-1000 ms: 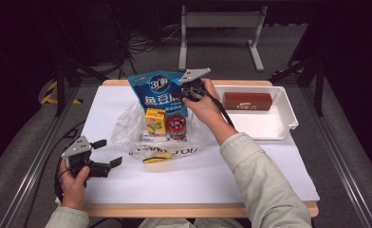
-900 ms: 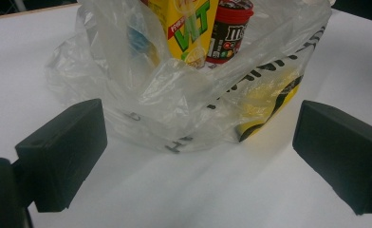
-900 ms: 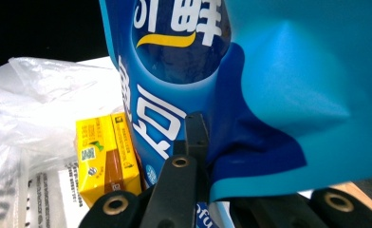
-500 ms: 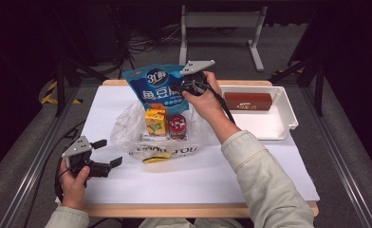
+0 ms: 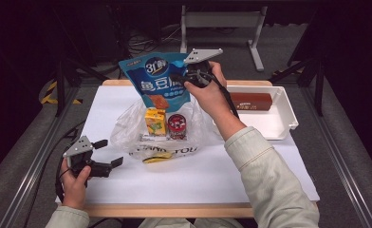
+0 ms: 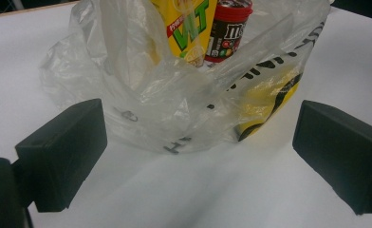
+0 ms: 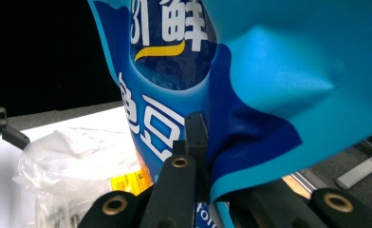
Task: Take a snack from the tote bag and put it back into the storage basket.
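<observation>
Above the counter (image 5: pixel 198 185), right gripper (image 5: pixel 181 81) clamped on blue snack pouch (image 5: pixel 156 80), held over plastic bag (image 5: pixel 141 130); left gripper (image 5: pixel 109 153) jaws apart.

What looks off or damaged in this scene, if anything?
Nothing spilled or broken. The blue snack pouch hangs tilted above the clear plastic bag, dented where the right gripper pinches its edge. The left gripper rests open.
</observation>
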`<act>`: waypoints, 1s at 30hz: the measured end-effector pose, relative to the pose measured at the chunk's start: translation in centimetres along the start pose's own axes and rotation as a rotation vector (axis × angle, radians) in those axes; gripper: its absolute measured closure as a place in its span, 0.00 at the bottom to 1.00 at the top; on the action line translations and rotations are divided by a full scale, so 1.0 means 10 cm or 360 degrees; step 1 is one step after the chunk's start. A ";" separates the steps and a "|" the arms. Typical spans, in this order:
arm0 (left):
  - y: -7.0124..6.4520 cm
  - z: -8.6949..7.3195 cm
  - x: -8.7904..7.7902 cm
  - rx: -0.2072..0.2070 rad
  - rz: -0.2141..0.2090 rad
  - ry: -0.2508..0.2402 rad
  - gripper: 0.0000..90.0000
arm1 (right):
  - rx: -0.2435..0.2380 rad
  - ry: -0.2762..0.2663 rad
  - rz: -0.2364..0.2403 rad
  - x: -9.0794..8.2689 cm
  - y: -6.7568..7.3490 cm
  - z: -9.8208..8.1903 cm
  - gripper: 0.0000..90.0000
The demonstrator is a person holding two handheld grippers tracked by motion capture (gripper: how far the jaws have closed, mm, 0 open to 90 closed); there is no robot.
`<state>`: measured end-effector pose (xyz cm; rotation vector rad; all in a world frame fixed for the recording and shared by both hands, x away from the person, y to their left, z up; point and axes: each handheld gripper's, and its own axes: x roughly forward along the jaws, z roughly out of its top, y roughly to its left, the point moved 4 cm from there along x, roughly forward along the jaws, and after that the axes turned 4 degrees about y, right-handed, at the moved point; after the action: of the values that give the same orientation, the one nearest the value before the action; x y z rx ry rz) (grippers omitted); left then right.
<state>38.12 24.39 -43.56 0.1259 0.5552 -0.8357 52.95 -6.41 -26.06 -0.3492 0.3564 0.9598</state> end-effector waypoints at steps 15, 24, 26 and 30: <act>0.01 -0.01 -0.01 -0.0019 -0.0004 -0.0012 0.05 | 0.0060 -0.0103 0.0026 -0.31 -0.02 0.21 1.00; 0.01 -0.01 0.01 -0.0013 -0.0001 -0.0005 0.05 | 0.0068 -0.0142 -0.0036 -0.62 -0.12 0.23 1.00; 0.01 -0.01 0.01 -0.0015 -0.0004 -0.0003 0.05 | 0.0071 -0.0143 -0.0043 -0.65 -0.13 0.23 1.00; 0.01 -0.01 0.02 -0.0020 -0.0003 -0.0007 0.05 | 0.0084 -0.0148 -0.0082 -0.78 -0.21 0.20 1.00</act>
<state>38.25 24.35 -43.73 0.1119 0.5562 -0.8341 50.88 -12.26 -20.60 -0.2632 0.2861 0.9111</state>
